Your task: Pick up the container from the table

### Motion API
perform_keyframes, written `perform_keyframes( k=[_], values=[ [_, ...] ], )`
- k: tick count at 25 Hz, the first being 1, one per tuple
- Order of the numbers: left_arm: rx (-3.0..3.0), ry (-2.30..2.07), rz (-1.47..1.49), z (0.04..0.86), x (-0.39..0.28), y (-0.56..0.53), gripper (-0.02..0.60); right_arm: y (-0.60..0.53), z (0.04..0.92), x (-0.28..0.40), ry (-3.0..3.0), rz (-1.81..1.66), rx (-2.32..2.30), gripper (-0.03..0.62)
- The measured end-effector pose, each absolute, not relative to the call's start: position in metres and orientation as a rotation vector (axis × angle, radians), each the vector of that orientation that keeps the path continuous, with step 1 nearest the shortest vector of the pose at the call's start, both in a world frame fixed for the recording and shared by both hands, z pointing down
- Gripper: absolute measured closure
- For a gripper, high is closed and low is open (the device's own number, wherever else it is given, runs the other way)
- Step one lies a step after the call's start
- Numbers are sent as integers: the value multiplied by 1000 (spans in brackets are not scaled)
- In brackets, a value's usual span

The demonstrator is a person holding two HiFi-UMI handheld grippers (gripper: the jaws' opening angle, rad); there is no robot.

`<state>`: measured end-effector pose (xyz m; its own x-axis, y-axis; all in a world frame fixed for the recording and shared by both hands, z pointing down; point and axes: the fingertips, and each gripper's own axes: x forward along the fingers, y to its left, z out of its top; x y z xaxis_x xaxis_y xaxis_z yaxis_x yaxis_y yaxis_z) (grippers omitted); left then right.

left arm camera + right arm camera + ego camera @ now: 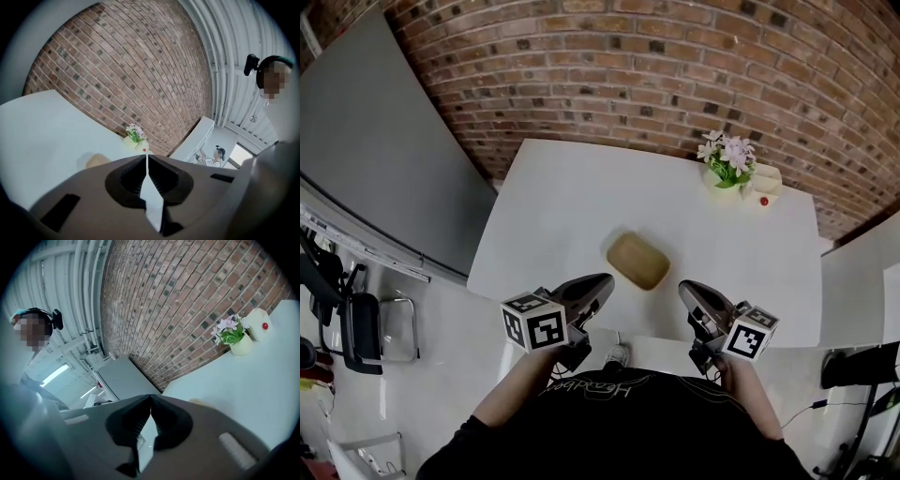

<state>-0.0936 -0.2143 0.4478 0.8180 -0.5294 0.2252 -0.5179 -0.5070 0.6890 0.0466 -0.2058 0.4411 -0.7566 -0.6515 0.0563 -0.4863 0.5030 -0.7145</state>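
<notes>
Barely begun: the container (637,260) sits untouched on the table (562,197); left gripper (602,279) and right gripper (686,286) hover near it, jaws together, empty

White letters run across the person's black shirt (602,392), upside down and too blurry to read. No other words show.

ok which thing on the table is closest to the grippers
the tan container, alone by the near edge of the table; the flower pot and the cream red-dotted item sit together at the far corner
</notes>
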Motion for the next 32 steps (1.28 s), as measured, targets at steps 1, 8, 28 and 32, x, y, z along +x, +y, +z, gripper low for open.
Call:
perform_keyframes(
  k=[1, 8, 28, 32],
  values=[
    [2195, -779, -14, 453, -96, -222, 578, -211, 446, 48, 2525, -1108, -993, 588],
    [2123, -848, 46, 494, -115, -267, 578, -247, 488, 57, 2511, -1210, -1127, 563],
    [1753, -701, 247, 623, -114, -309, 488, -293, 621, 80, 2280, -1656, -1317, 482],
    [1716, -706, 267, 636, -114, -312, 488, -293, 638, 72, 2286, -1728, -1334, 484]
  ],
)
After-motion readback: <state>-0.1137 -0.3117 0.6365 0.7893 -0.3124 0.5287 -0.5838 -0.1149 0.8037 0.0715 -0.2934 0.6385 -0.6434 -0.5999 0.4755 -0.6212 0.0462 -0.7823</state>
